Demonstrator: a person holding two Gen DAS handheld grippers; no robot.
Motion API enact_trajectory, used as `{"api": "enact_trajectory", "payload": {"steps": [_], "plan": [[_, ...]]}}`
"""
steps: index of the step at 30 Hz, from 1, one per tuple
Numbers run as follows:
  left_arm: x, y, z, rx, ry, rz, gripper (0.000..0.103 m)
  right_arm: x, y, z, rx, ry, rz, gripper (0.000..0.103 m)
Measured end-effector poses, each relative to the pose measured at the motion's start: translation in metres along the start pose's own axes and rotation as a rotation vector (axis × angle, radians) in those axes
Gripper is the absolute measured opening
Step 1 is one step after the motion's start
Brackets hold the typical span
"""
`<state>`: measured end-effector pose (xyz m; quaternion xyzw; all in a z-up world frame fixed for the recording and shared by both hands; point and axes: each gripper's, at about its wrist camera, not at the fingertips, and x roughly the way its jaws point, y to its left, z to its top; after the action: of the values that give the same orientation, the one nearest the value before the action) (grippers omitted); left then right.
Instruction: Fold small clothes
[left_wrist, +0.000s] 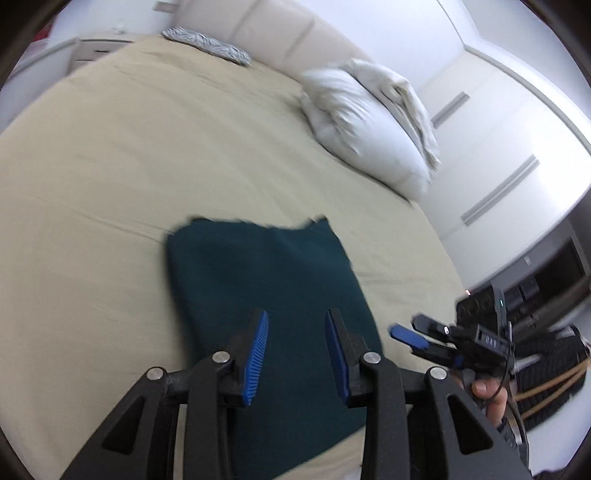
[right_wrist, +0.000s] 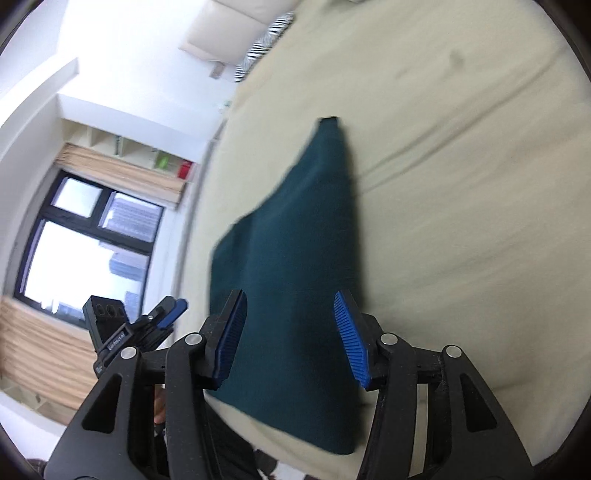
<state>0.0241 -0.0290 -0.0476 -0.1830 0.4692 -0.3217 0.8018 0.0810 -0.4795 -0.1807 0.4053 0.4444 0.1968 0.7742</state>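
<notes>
A dark teal garment (left_wrist: 269, 295) lies folded flat on the beige bed sheet (left_wrist: 147, 166), near the bed's front edge. My left gripper (left_wrist: 295, 325) is open and empty, held above the garment's near part. My right gripper (right_wrist: 291, 306) is open and empty, also above the garment (right_wrist: 295, 258). In the left wrist view the right gripper (left_wrist: 417, 332) shows to the right of the garment, off its edge. In the right wrist view the left gripper (right_wrist: 173, 310) shows at the left, beside the bed's edge.
A white pillow (left_wrist: 369, 122) with crumpled cloth lies at the bed's far right. A zebra-patterned cushion (left_wrist: 210, 46) leans on the cream headboard (left_wrist: 280, 29). White wardrobe doors (left_wrist: 498, 147) stand to the right. A window (right_wrist: 85, 240) is at the left.
</notes>
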Motion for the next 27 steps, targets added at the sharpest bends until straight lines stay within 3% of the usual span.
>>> {"api": "enact_trajectory", "payload": {"steps": [3, 5, 8, 11, 17, 22, 27], "plan": [[0.03, 0.01, -0.016, -0.014, 0.072, 0.031, 0.034, 0.021, 0.008, -0.005, 0.006, 0.055, 0.092, 0.049], [0.043, 0.032, -0.028, -0.096, 0.11, 0.016, 0.027, 0.037, 0.002, -0.011, 0.032, 0.088, 0.082, 0.049], [0.047, 0.059, -0.037, -0.19, 0.11, -0.07, 0.018, 0.046, -0.018, -0.019, 0.097, 0.104, 0.149, 0.046], [0.048, 0.069, -0.04, -0.206, 0.11, -0.105, 0.012, 0.043, -0.032, -0.025, 0.147, 0.088, 0.206, 0.045], [0.044, 0.072, -0.047, -0.226, 0.089, -0.134, 0.013, 0.032, -0.024, -0.037, 0.119, 0.081, 0.134, 0.049], [0.041, 0.075, -0.048, -0.237, 0.09, -0.16, 0.016, 0.036, -0.006, -0.055, 0.052, 0.159, 0.181, 0.049], [0.038, 0.081, -0.05, -0.254, 0.08, -0.185, 0.016, 0.06, -0.019, -0.068, 0.089, 0.228, 0.112, 0.049]]}}
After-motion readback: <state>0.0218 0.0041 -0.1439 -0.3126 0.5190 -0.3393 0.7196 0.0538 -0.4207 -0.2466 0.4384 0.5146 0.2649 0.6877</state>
